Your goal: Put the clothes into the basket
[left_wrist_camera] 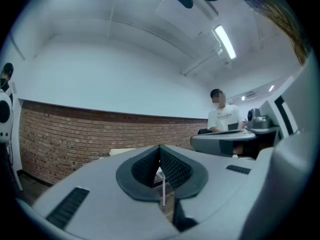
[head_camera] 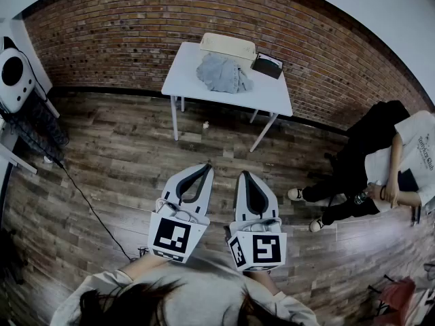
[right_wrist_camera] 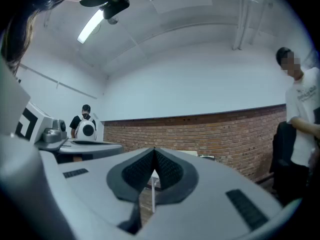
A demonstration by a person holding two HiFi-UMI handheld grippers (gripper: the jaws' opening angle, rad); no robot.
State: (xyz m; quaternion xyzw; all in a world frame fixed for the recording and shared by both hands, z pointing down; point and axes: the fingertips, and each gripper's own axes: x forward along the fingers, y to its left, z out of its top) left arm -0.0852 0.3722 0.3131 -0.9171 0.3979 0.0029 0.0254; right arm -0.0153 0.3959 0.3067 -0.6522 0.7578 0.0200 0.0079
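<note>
A crumpled grey-blue garment lies on a small white table against the brick wall. Behind it on the table stands a cream basket. My left gripper and right gripper hang side by side over the wood floor, well short of the table. Both are shut with nothing between the jaws. In the left gripper view the gripper has its ribbed pads pressed together, and the right gripper shows the same in its own view. The table is only a sliver behind the jaws there.
A dark flat box sits at the table's right end. A person in black trousers and a white shirt sits on the floor at the right. A white machine stands at the left, with a black cable running across the floor.
</note>
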